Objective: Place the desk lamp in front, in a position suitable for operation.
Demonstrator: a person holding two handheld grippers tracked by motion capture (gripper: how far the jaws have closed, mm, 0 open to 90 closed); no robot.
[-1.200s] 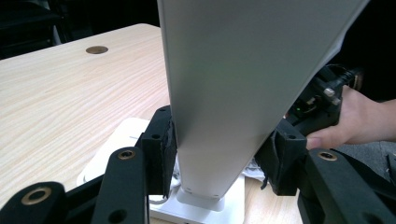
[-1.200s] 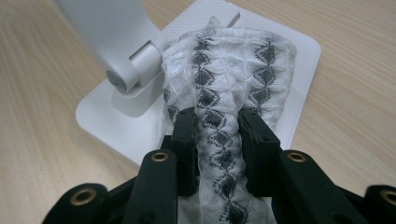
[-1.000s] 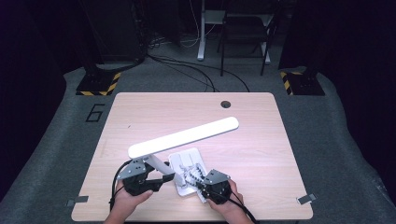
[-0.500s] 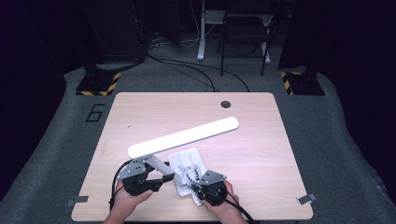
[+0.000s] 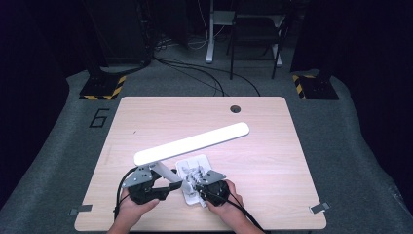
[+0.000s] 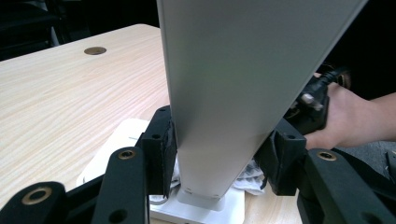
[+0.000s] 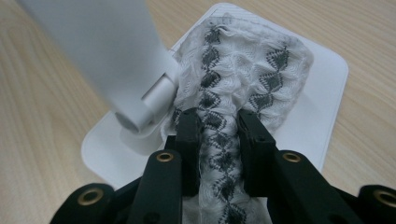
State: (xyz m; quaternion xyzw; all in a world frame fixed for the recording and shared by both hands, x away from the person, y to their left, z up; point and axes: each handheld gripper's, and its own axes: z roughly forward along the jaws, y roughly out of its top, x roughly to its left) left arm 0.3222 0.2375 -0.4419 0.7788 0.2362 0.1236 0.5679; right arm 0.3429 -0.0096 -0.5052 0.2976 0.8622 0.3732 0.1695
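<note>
We pinch the white knitted cloth with black diamond pattern (image 7: 243, 88) in the right gripper (image 7: 218, 122), its jaws having just closed further on a bunched fold. It lies on the flat white square lamp base (image 7: 322, 107), beside the hinge. The left gripper (image 6: 217, 144) clamps the lamp's broad white arm (image 6: 233, 84) above that base. We should hold the arm steady and wipe outward across the base.

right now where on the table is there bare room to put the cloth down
Bare wood runs along the far side of the table, between the cable hole and the lamp head, and across the whole right part past the lamp base. The near middle is crowded: both hand-held grippers, left and right, lamp arm and patterned cloth.
</note>
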